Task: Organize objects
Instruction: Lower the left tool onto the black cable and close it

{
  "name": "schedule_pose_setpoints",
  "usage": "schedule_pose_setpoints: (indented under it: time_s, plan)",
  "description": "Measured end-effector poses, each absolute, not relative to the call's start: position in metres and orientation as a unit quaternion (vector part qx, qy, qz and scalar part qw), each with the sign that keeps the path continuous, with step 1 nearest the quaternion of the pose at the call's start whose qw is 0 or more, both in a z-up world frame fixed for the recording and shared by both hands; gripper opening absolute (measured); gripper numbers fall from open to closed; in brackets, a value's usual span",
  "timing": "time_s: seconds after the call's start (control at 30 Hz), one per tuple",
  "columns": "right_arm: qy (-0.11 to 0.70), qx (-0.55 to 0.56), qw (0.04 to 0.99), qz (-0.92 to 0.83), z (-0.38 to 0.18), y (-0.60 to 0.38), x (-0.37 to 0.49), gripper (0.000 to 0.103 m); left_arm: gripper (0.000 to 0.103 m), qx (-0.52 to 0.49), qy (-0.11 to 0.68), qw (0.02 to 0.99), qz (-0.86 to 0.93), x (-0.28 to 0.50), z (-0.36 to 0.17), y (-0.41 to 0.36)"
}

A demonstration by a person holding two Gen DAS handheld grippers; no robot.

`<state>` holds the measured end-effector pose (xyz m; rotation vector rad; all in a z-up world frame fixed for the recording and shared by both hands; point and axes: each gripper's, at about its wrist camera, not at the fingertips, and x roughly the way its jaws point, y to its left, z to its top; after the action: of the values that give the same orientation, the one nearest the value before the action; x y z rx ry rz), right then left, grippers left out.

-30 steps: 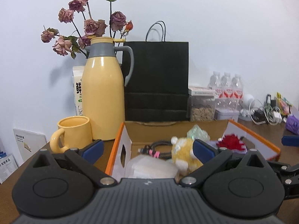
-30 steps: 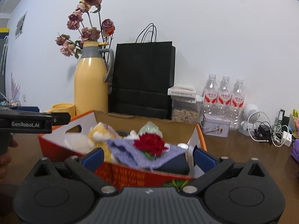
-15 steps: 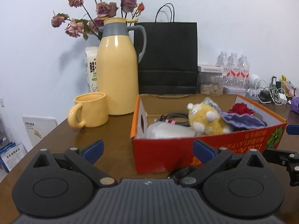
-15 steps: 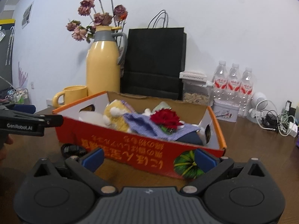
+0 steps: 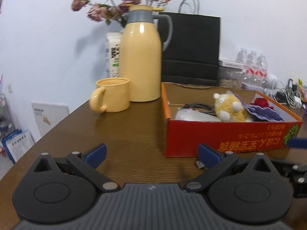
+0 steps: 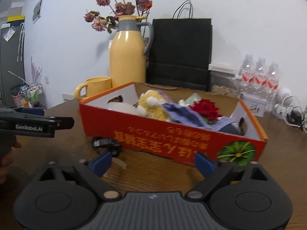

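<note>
Left wrist view
Left hand-held gripper point(image 5: 151, 153): jaws spread wide, nothing between the blue pads, only bare table below them.
Table point(image 5: 134, 126): dark wood; its left edge runs down the left of the view.
Box point(image 5: 226, 140): red-orange cardboard, open-topped, on the table ahead and to the right of the gripper, printed long side facing the camera.
In the box: a yellow plush toy point(image 5: 229, 108), a purple cloth point(image 5: 262, 113) just to its right, a red flower point(image 5: 262, 102) behind the cloth, a black cable point(image 5: 199, 107) and a white bundle point(image 5: 193, 116) at the left end.
Mug point(image 5: 111, 97): yellow, left of the box, just in front of the yellow jug point(image 5: 142, 57).
Black bag point(image 5: 191, 48): upright behind the box, against the wall.
Right hand-held gripper point(image 5: 296, 142): one blue fingertip shows at the right edge, in front of the box's right end.

Right wrist view
Right hand-held gripper point(image 6: 153, 162): jaws well apart and empty, having just been closing a little; nothing sits between the pads.
Box position: straight ahead, set at an angle, its near right corner beside the right pad.
Black cord point(image 6: 106, 143): coiled on the table against the box's near left corner.
Left hand-held gripper side-on: at the left edge, level with the box's left end, clear of it.
Water bottles point(image 6: 259, 76): three, at the table's back right, by the wall.
</note>
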<state>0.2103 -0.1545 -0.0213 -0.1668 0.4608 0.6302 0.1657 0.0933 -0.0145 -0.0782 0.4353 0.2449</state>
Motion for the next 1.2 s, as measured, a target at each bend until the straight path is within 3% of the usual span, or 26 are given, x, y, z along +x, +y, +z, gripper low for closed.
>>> schedule_pose_setpoints:
  time_s: [0.1,0.17,0.23,0.5,0.6,0.67,0.8,1.2]
  plan:
    - [0.238,-0.083,0.913,0.321,-0.024,-0.138,0.211,0.081,0.103,-0.054,0.218,0.966,0.130,0.163,-0.015,0.104]
    - [0.246,-0.089,0.907,0.330,-0.027,-0.125,0.211,0.069,0.103,-0.064,0.218,0.965,0.134,0.161,-0.014,0.109]
    - [0.255,-0.092,0.901,0.339,-0.029,-0.116,0.212,0.064,0.103,-0.072,0.217,0.964,0.134,0.160,-0.014,0.113]
    - [0.289,-0.104,0.889,0.341,-0.038,-0.093,0.226,0.062,0.103,-0.073,0.216,0.965,0.126,0.158,-0.013,0.113]
    - [0.301,-0.103,0.881,0.351,-0.040,-0.092,0.229,0.049,0.103,-0.073,0.217,0.965,0.125,0.158,-0.013,0.113]
    - [0.295,-0.111,0.878,0.361,-0.040,-0.090,0.226,0.026,0.103,-0.072,0.219,0.965,0.125,0.159,-0.013,0.113]
    - [0.287,-0.123,0.876,0.369,-0.039,-0.088,0.219,0.008,0.103,-0.073,0.225,0.964,0.124,0.162,-0.015,0.113]
    - [0.237,-0.079,0.906,0.340,-0.023,-0.124,0.210,0.005,0.103,-0.075,0.243,0.959,0.124,0.171,-0.022,0.113]
